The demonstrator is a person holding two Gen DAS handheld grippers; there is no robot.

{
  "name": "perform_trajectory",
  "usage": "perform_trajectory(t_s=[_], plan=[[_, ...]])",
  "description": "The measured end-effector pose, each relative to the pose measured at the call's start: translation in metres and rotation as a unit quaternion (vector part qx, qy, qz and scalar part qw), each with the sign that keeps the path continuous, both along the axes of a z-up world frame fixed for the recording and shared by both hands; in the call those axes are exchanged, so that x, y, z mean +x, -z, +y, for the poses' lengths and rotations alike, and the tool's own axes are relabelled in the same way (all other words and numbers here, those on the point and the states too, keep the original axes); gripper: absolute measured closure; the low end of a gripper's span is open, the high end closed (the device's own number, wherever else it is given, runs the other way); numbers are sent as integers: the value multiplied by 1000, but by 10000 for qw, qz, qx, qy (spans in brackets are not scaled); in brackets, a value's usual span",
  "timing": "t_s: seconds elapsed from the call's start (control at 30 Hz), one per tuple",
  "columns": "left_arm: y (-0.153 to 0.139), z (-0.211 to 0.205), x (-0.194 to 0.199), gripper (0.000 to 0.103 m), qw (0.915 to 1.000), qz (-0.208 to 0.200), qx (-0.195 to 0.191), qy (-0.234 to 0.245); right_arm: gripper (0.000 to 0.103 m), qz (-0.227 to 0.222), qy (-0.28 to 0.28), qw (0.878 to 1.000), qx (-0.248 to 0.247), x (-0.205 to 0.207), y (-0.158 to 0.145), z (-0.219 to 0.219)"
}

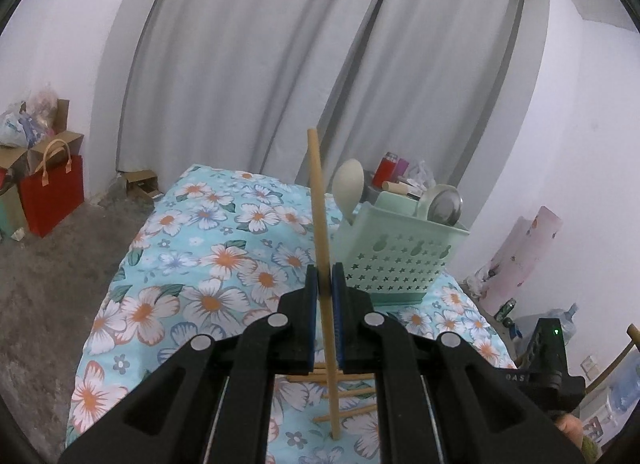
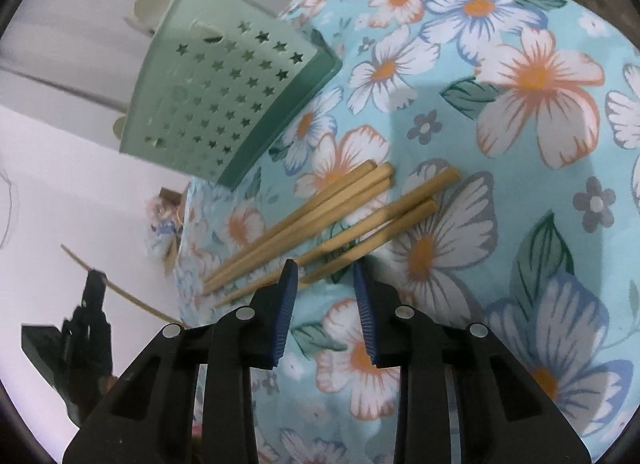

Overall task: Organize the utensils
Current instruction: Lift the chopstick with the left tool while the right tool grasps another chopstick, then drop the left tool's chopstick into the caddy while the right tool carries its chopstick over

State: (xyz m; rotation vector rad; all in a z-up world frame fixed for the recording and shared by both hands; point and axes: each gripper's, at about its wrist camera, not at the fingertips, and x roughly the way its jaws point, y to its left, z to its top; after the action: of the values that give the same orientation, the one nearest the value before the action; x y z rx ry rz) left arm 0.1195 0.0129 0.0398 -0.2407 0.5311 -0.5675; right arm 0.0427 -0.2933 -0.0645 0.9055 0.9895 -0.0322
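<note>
My left gripper is shut on a wooden chopstick and holds it nearly upright above the flowered table. A pale green utensil holder with star holes stands just to its right, with a beige spoon and a metal ladle in it. Several more chopsticks lie on the cloth below the left gripper. In the right wrist view my right gripper is open and empty, just short of the loose chopsticks. The holder is beyond them. The left gripper with its chopstick shows at lower left.
The table has a blue floral cloth. A red bag and boxes stand on the floor at left. Clutter sits behind the holder. The right gripper's body shows at lower right of the left wrist view.
</note>
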Motion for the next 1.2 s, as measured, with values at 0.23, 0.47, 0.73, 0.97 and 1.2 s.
perform_trajectory(t_s=[0.23, 0.47, 0.73, 0.97, 1.2], plan=[[0, 1, -2, 96, 9999, 6, -87, 111, 80, 5, 348, 9992, 181, 4, 5, -5], [-1, 4, -4, 97, 9998, 61, -159, 120, 88, 11, 544, 9979, 339, -5, 3, -18], [-19, 10, -13, 97, 9995, -99, -275, 105, 93, -519, 363, 9980, -1, -26, -35, -18], [-55, 1, -14, 97, 9977, -540, -372, 138, 97, -1470, -11, 9831, -1093, -42, -101, -5], [-109, -30, -5, 97, 9897, -1251, -635, 293, 99, -2087, -331, 9580, -1941, -50, -142, 12]])
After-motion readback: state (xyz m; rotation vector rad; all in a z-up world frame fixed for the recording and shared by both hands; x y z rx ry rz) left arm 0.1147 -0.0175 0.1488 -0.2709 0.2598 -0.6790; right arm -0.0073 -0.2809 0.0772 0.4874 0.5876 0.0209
